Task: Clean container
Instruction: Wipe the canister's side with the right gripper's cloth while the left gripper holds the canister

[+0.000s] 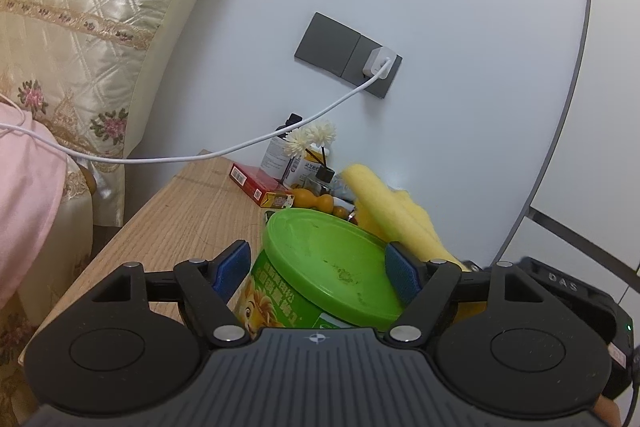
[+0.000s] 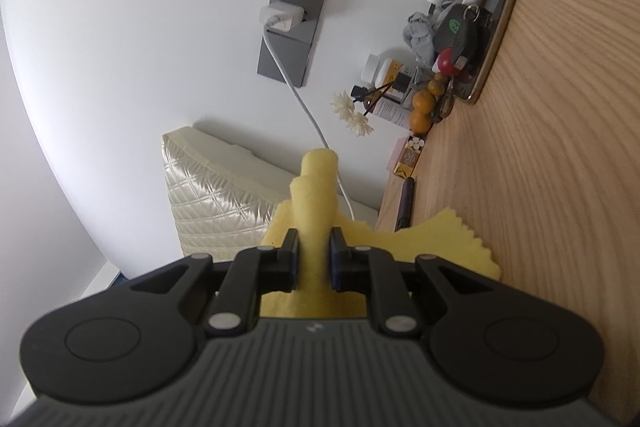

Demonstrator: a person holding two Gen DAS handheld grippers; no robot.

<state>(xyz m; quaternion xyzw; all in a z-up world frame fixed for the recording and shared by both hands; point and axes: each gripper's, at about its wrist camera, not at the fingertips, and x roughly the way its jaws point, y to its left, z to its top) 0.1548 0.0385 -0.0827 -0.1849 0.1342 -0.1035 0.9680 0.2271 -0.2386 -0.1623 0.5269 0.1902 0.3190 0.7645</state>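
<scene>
From the left wrist, the left tongs (image 1: 318,269) grip the green-lidded container (image 1: 320,275) across its lid, the blue pads (image 1: 400,273) against either side, above the wooden table (image 1: 192,211). The yellow cloth (image 1: 380,203) lies just beyond the lid, to the right, apparently touching its far rim.

From the right wrist, the right tongs (image 2: 314,259) pinch a rolled fold of that cloth, narrow around it; the container is out of view. The wipe likely runs leftward over the soiled lid.
</scene>
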